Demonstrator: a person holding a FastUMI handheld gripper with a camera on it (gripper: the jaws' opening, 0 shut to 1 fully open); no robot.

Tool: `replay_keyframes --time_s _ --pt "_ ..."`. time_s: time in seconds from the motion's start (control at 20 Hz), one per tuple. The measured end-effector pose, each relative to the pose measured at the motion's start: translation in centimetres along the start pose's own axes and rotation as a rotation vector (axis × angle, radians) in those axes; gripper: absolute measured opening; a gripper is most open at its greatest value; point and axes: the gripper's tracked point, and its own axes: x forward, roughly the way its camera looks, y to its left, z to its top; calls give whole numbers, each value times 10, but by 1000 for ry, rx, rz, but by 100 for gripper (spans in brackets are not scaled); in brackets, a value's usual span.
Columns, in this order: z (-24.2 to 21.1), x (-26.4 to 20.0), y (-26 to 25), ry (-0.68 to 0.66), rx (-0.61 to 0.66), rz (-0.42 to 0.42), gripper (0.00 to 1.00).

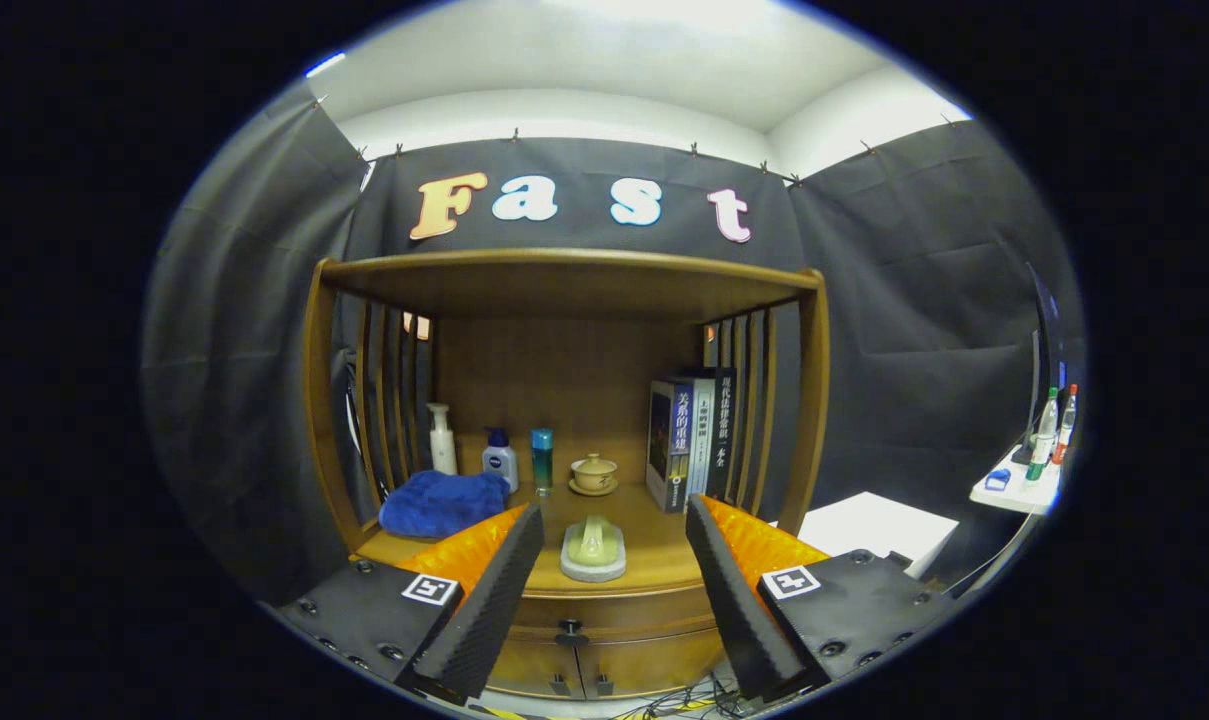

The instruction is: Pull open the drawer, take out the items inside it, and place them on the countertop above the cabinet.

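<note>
A wooden cabinet stands ahead, with its countertop (654,520) under a shelf roof. The drawer (614,612) below the countertop is closed, its small dark knob (570,630) showing between my fingers. My gripper (614,535) is open and holds nothing, some way back from the cabinet front. On the countertop, just beyond the fingers, lies a pale green brush-like item on a grey base (593,549). What is inside the drawer is hidden.
On the countertop sit a blue towel (442,501), a white pump bottle (442,440), a blue-capped bottle (500,457), a teal bottle (542,458), a lidded tea cup (594,473) and upright books (691,440). Two cabinet doors (574,668) lie under the drawer. A side table with bottles (1026,478) stands right.
</note>
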Motion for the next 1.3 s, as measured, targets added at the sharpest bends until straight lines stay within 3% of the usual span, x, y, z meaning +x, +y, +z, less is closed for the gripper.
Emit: replay_keyframes --time_s 0.35,1.3 --pt "52 -10 -4 -32 -9 -16 95" --pt "46 5 4 -8 3 0 95"
